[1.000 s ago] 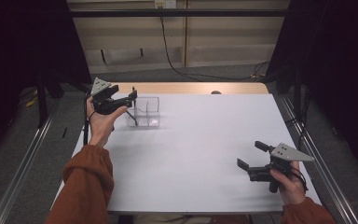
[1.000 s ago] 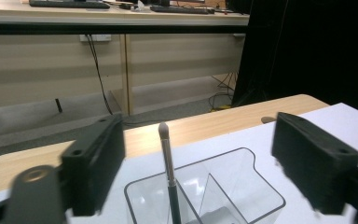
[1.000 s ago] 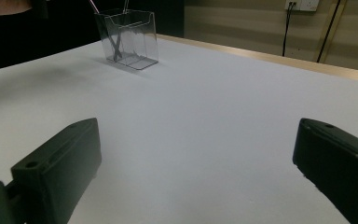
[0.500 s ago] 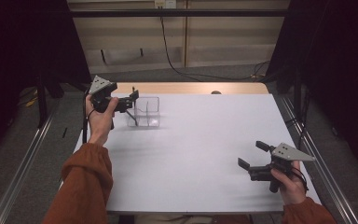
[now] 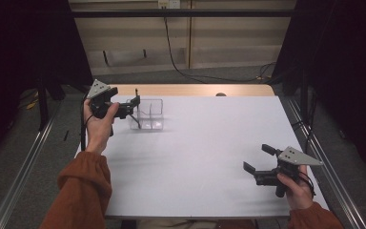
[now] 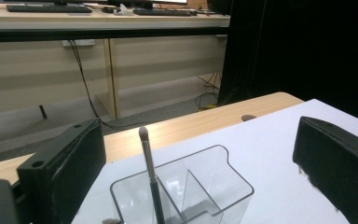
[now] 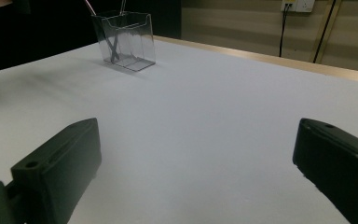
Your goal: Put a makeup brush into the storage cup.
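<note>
My left gripper (image 6: 191, 154) has lifted clear, released — brush (image 6: 150, 179) left standing in organiser (image 6: 214, 186); right gripper (image 5: 263, 159) idle, released.

No text, label, brand, number or sign can be read on any surface here — every visible face is plain or too blurred.
</note>
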